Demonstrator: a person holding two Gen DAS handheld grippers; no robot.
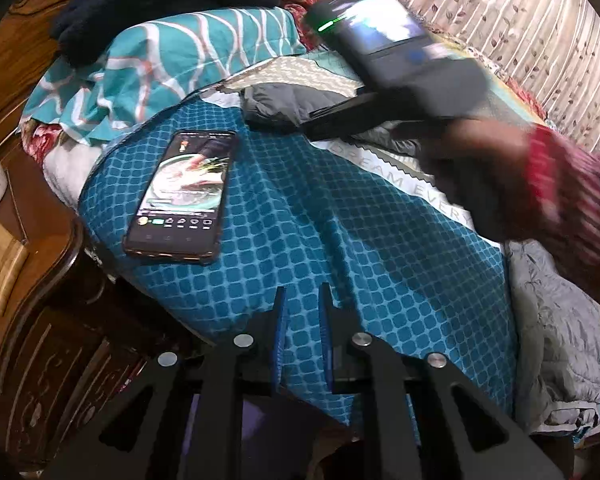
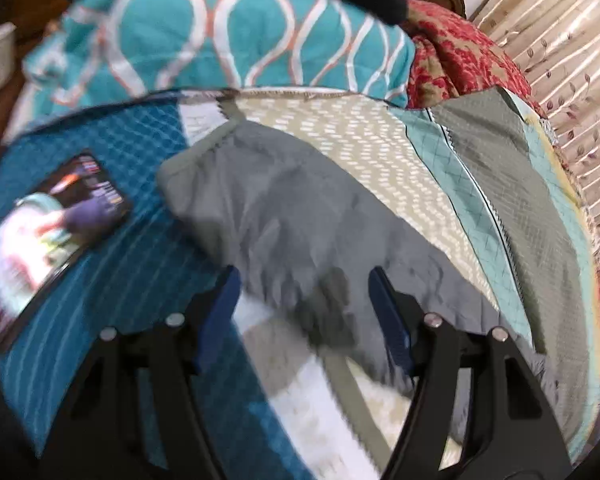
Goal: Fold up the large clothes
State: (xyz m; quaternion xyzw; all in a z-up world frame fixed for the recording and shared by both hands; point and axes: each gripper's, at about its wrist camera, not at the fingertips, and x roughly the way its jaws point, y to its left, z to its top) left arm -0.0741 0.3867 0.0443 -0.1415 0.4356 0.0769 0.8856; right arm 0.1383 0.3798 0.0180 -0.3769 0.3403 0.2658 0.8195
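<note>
Here, a grey quilted garment [image 2: 300,216] lies rumpled on a bed [image 1: 380,248] covered with a blue checked spread. The right gripper [image 2: 304,304] hangs just above the garment, its jaws spread wide with nothing between them; the view is blurred. The left gripper [image 1: 302,316] sits over the blue spread, its blue-padded fingers [image 1: 280,344] only a narrow gap apart and holding nothing. A lit phone [image 1: 182,198] lies on the spread to the garment's left. A teal wavy-patterned pillow [image 1: 172,68] lies beyond it.
</note>
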